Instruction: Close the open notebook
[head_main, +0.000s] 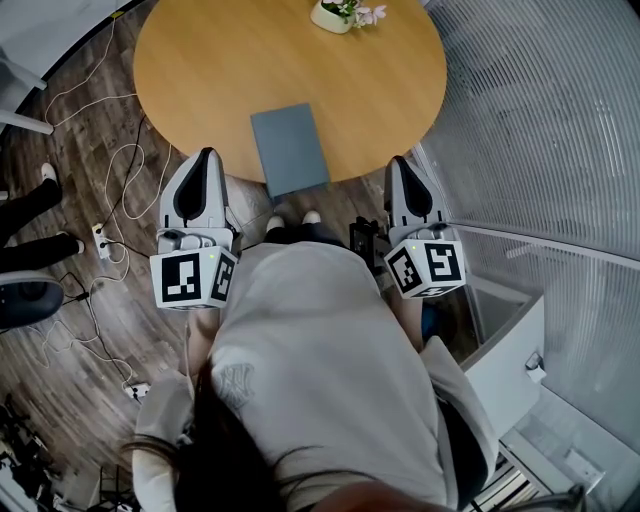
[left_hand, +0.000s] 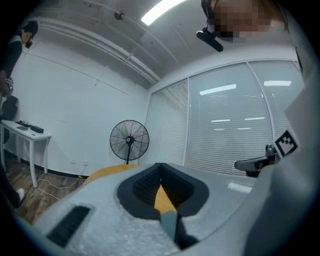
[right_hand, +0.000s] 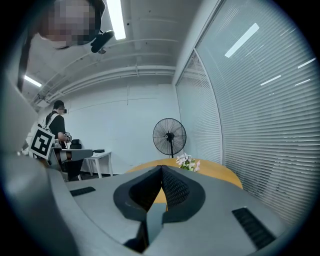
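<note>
Your left gripper (head_main: 206, 160): jaws clenched, nothing between them. Your right gripper (head_main: 399, 165): jaws clenched too, empty. Grey notebook (head_main: 290, 148) lies shut and flat at near edge of round wooden table (head_main: 200, 60), between your two jaw tips, slightly ahead, touching neither. Flower pot (head_main: 335, 14) well beyond jaws, at table's far edge.

Ceiling strip lights (right_hand: 116, 20) glow high above the fingers (right_hand: 175, 192), spreading even, soft-shadowed brightness. Wide-angle lenses bend and darken every view's edges.
</note>
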